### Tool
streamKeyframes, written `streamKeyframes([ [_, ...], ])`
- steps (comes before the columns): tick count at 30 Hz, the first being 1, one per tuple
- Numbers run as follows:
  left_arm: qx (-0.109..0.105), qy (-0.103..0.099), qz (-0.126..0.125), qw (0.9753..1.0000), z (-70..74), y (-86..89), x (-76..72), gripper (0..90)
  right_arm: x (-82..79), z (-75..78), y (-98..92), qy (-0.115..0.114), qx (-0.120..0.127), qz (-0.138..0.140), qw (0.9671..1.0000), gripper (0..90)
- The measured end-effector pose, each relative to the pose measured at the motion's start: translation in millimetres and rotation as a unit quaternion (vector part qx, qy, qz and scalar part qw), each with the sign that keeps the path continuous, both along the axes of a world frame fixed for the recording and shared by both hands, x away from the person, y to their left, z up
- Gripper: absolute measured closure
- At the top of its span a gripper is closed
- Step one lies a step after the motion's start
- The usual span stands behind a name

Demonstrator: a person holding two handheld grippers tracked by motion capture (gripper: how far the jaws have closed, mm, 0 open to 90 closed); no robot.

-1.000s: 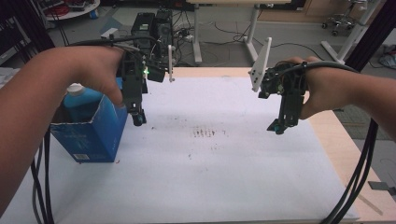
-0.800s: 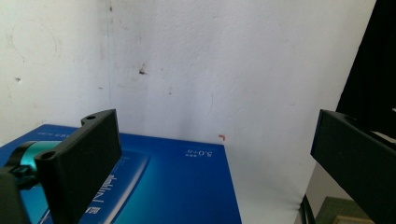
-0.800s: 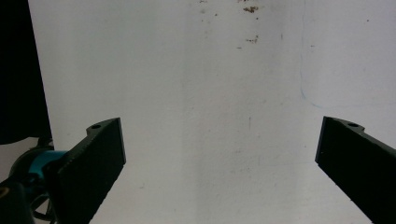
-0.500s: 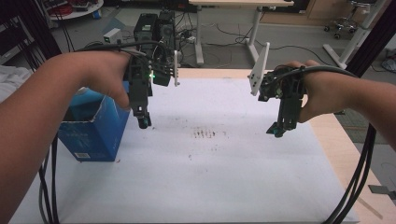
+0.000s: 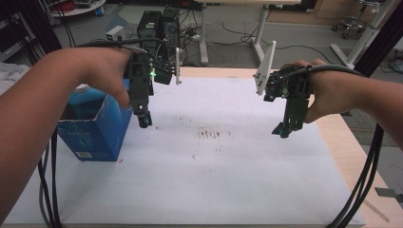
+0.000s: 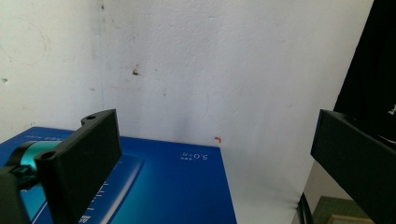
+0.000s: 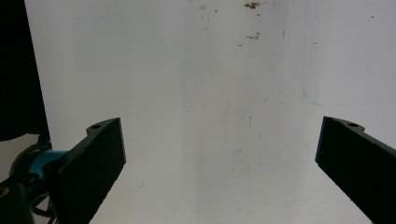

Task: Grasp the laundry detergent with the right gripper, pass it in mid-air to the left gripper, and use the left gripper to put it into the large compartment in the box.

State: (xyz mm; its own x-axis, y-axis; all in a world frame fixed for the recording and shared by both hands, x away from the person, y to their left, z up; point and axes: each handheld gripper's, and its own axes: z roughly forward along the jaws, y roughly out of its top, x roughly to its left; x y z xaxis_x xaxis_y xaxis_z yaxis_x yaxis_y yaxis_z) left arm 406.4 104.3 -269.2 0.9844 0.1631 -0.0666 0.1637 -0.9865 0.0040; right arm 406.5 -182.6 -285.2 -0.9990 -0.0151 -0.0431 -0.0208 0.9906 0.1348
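Far left on the white-covered worktop (image 5: pixel 228 180) stands a blue carton (image 5: pixel 95 130), top flaps open, with a blue bottle (image 5: pixel 88 97) and its pale cap sticking up inside. Left gripper (image 5: pixel 144 121) hangs just beside the carton's right upper edge, pointing down, jaws spread wide with nothing between them; in the left gripper view the carton's printed blue side (image 6: pixel 154 186) lies under the jaws, white sheet beyond. Green light glows on the gripper body. Mid-sheet: a patch of small dark reddish marks (image 5: pixel 209 134). Right gripper (image 5: pixel 283 132) is held above the sheet near the right edge, well apart from the carton, tilted down, jaws wide apart and empty in the right gripper view (image 7: pixel 219 158). Black cables (image 5: pixel 366 175) trail off the near right edge.
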Motion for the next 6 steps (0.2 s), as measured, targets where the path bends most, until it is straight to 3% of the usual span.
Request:
streamKeyframes([
  [6, 0.001, 0.002, 0.002, 1.0000, -3.1, 0.4, -0.3, 1.7, -0.5, -0.8, 2.3, -0.003, -0.001, 0.004, 1.0000, 0.8],
])
